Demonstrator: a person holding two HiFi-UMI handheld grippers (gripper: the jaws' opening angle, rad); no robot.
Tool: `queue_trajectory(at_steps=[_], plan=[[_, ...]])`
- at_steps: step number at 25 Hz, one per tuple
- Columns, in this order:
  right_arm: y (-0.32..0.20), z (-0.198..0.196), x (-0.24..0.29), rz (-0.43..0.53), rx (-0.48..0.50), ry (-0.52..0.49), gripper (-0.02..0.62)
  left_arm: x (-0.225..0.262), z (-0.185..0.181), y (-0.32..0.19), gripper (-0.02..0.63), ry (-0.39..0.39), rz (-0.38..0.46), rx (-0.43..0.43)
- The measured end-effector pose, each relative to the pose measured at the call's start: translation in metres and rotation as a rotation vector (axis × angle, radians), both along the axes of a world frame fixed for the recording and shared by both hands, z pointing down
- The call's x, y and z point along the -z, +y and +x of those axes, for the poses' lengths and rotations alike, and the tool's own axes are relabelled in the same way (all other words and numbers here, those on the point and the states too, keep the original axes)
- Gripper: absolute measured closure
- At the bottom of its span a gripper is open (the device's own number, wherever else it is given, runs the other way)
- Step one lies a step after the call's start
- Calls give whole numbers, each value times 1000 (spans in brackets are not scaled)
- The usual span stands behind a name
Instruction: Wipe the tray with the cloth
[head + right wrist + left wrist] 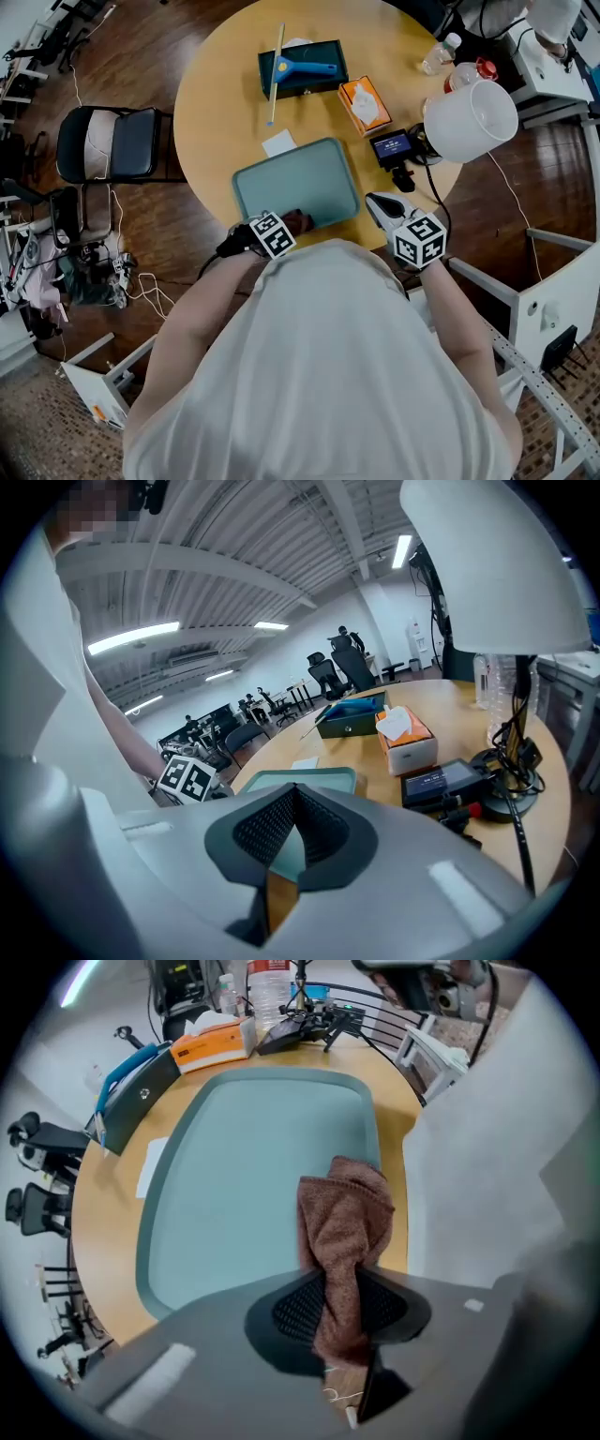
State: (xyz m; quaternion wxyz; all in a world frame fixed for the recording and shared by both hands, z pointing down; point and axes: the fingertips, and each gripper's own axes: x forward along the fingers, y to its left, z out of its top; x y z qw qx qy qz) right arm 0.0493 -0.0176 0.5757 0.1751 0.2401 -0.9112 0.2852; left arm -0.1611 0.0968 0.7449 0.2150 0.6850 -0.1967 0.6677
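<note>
The teal tray lies at 6 o'clock on the round bench. The brown cloth is over its 6 o'clock edge, clamped between the fingers of the left gripper. The right gripper, at 4 o'clock from the tray, has its fingers together and empty.

My left claw points down at the near edge of the tray, with the dark red cloth bunched at its tip on the tray. My right claw hovers just beside the tray's near right corner, at the near edge of the table.
</note>
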Motion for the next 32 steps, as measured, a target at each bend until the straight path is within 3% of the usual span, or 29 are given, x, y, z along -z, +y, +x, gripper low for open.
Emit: queue_trajectory(at_steps=[3, 6, 7, 9, 12, 16, 17, 24, 27, 32], plan=[[2, -7, -8, 12, 36, 35, 592, 4, -9, -1, 295, -27, 43, -56], [9, -7, -52, 8, 123, 195, 587, 3, -3, -5, 295, -53, 72, -84], [13, -7, -72, -9, 161, 252, 539, 2, -2, -5, 295, -58, 75, -81], [21, -8, -107, -62, 206, 342, 514, 1, 0, -4, 295, -56, 78, -64], [18, -4, -148, -177, 146, 411, 514, 2, 2, -4, 295, -38, 85, -43], [12, -5, -167, -293, 57, 421, 518, 6, 8, -3, 295, -15, 99, -31], [14, -8, -167, -298, 60, 423, 560, 6, 10, -3, 295, -10, 103, -28], [20, -7, -168, -293, 54, 469, 561, 1, 14, -20, 295, 14, 76, 21], [19, -6, -168, -293, 44, 462, 555, 3, -2, -50, 295, 14, 83, 57], [20, -7, -169, -289, 48, 452, 555, 7, -34, -122, 295, -68, 125, 73]])
